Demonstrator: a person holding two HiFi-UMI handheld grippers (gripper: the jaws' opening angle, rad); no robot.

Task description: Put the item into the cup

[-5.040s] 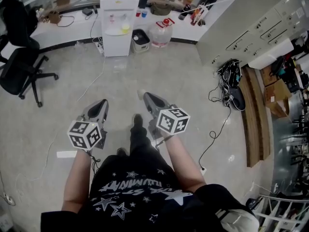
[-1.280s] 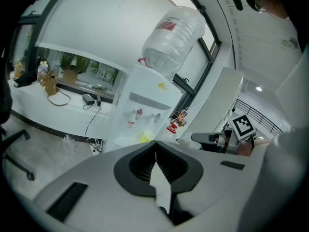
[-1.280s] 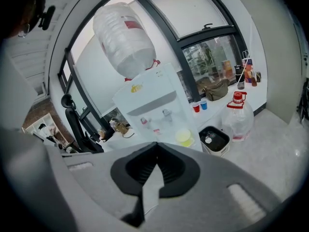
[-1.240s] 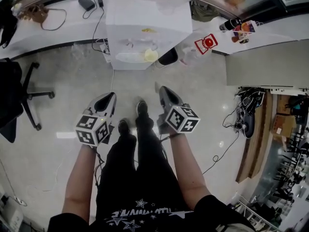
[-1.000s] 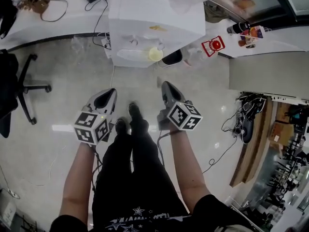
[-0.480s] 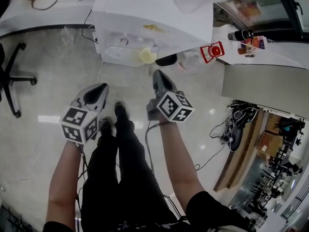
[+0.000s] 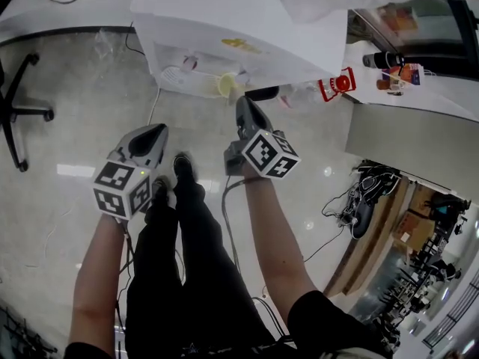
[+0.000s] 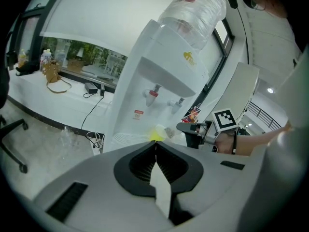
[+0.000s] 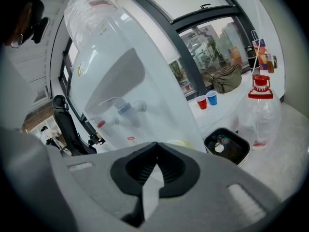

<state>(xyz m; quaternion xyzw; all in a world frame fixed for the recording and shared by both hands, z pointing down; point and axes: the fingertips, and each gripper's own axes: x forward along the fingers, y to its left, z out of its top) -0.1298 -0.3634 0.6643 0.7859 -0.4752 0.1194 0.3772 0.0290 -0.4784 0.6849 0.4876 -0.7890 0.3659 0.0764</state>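
A pale yellow cup [image 7: 227,87] stands on the drip tray of a white water dispenser [image 7: 239,21]. In the head view my right gripper [image 7: 242,102] is shut and empty, its tips just short of the tray and the cup. Farther back on the left, my left gripper [image 7: 157,129] hangs over the floor, also shut and empty. The left gripper view shows the shut left gripper [image 8: 155,144], the yellow cup [image 8: 155,135] just past its tips and the dispenser [image 8: 159,81]. The right gripper [image 9: 155,146] points at the dispenser's taps [image 9: 126,108]. I see no loose item.
A black bin [image 9: 227,146] and a clear jug with a red cap [image 9: 260,110] stand right of the dispenser. A red cup [image 9: 202,102] and a blue cup [image 9: 211,98] sit on the counter behind. An office chair [image 7: 15,103] is at the left, cables [image 7: 359,200] at the right.
The person has walked up to the dispenser, which now fills the top of the head view. Both grippers came forward with them, the right one nearest the tray. Both stayed shut.
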